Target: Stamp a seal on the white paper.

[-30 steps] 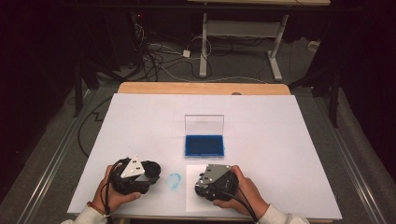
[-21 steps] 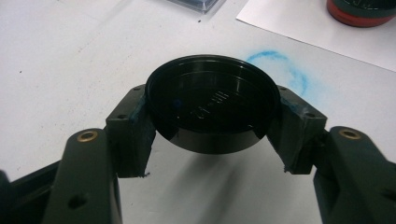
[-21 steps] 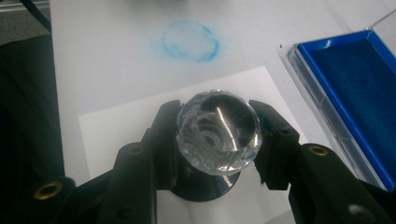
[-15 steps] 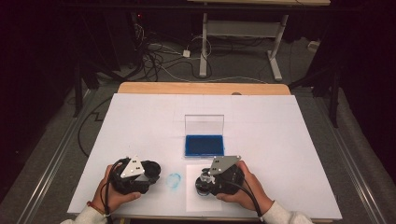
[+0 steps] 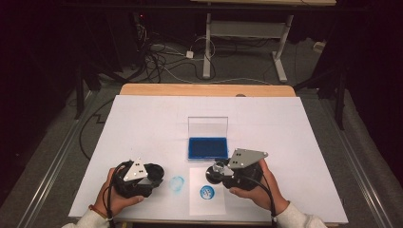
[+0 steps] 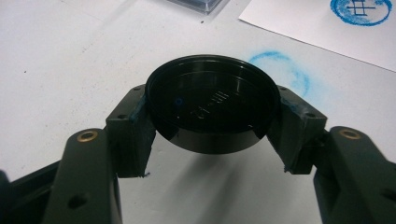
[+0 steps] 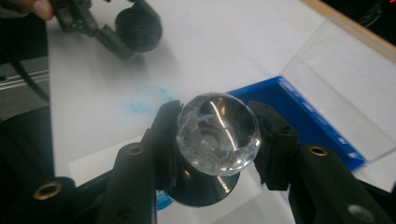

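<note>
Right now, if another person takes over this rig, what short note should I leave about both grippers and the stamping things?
Left gripper: shut on the round black plastic cap, near the table's front edge.
Right gripper: shut on the clear faceted-handle stamp, held above the white paper sheet.
Open blue ink pad with clear lid: just behind the sheet.
Done: one round blue stamp print is on the sheet; a fainter blue ring marks the table covering.
Left, probably: more prints, or putting the cap back on the stamp.
</note>
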Available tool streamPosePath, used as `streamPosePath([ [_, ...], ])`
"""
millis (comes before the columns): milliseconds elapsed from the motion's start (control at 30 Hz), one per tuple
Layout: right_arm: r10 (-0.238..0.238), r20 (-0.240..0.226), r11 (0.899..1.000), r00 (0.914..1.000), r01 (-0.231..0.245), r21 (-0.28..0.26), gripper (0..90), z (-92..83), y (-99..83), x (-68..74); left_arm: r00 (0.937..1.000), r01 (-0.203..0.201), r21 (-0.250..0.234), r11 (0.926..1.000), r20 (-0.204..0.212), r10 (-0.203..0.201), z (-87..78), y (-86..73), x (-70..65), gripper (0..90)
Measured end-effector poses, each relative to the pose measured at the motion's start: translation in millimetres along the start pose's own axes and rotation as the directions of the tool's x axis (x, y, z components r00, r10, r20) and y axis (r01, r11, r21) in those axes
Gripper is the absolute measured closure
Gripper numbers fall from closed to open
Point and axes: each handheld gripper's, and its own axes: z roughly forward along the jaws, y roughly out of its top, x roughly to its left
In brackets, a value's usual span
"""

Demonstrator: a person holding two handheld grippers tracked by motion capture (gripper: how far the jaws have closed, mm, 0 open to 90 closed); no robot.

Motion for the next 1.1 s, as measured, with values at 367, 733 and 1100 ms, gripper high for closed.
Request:
streamPosePath([
  [367,0.040,0.063,0.999,0.9972,-0.039,-0.012,57.4,-15.4,-4.3,-19.2,0.9999,0.009,0.001,1.0000,0.006,-0.009,1.0,-1.0,1.8,37.0],
  [733,0.057,0.103,0.998,0.9930,-0.055,-0.021,57.4,-21.3,-6.4,-29.7,1.0000,0.005,0.008,1.0000,0.005,-0.006,2.2,-1.6,1.8,37.0],
  [1100,0.080,0.135,0.996,0.9876,-0.075,-0.048,57.4,-31.2,-7.9,-39.5,0.9999,0.004,0.012,0.9999,0.009,-0.004,3.6,-1.5,2.8,37.0],
])
